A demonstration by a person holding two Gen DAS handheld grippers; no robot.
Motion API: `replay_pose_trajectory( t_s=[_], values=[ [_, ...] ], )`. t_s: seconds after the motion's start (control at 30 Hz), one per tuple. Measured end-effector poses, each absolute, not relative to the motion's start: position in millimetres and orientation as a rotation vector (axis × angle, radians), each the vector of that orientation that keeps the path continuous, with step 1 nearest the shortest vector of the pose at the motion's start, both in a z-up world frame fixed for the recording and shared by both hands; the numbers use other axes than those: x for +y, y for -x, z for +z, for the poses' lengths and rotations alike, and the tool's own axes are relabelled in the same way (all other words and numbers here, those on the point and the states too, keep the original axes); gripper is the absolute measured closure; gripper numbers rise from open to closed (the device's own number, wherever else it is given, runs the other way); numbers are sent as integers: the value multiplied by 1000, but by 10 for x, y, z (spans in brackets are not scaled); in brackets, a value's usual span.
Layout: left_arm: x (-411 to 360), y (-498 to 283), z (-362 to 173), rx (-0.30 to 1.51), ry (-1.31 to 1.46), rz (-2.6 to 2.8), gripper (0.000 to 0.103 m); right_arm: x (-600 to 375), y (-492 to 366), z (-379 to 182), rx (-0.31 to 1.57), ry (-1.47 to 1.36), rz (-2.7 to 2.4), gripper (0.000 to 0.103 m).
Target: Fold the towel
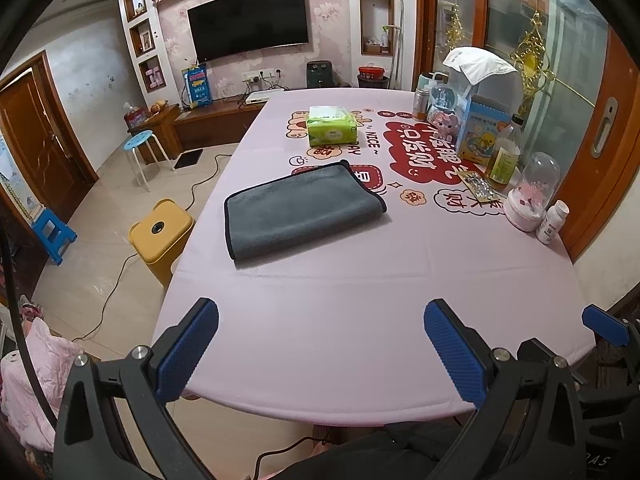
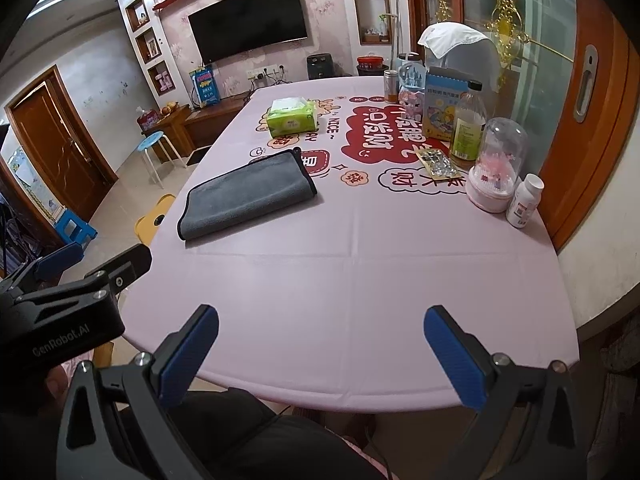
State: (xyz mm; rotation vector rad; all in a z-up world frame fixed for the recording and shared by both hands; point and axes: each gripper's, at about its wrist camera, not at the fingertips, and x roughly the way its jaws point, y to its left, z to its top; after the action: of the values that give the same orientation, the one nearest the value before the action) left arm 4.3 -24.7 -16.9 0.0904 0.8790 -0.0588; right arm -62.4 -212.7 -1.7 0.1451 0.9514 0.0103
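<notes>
A grey towel (image 1: 300, 212) with a dark hem lies folded into a flat rectangle on the pink tablecloth (image 1: 360, 300), toward the table's left side. It also shows in the right wrist view (image 2: 248, 194). My left gripper (image 1: 320, 348) is open and empty, held back over the table's near edge, well short of the towel. My right gripper (image 2: 320, 356) is open and empty, also at the near edge. The left gripper's body (image 2: 68, 304) shows at the left of the right wrist view.
A green tissue pack (image 1: 332, 128) lies beyond the towel. Bottles, boxes, a glass dome (image 2: 496, 164) and a white pill bottle (image 2: 524, 200) crowd the table's right side. A yellow stool (image 1: 160, 236) and blue stools stand on the floor at left.
</notes>
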Motion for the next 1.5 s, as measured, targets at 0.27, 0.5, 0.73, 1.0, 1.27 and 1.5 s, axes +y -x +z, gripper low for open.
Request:
replay_pose_trajectory(
  t_s=[0.27, 0.5, 0.73, 1.0, 1.27, 1.5],
  values=[
    [-260, -27, -195, 882, -89, -62, 1, -2121, 633, -9, 952, -145, 10, 0],
    [-277, 10, -235, 885, -85, -67, 1, -2125, 681, -42, 959, -141, 5, 0],
    [-305, 38, -253, 890, -86, -71, 1, -2147, 726, -55, 964, -143, 2, 0],
    [-292, 35, -253, 903, -83, -74, 1, -2146, 733, -66, 971, -140, 2, 0],
    [-292, -14, -288, 922, -80, -83, 1, -2128, 722, -84, 987, -138, -2, 0],
    [-304, -49, -322, 941, -77, -96, 1, -2132, 689, -86, 1003, -140, -9, 0]
  ],
)
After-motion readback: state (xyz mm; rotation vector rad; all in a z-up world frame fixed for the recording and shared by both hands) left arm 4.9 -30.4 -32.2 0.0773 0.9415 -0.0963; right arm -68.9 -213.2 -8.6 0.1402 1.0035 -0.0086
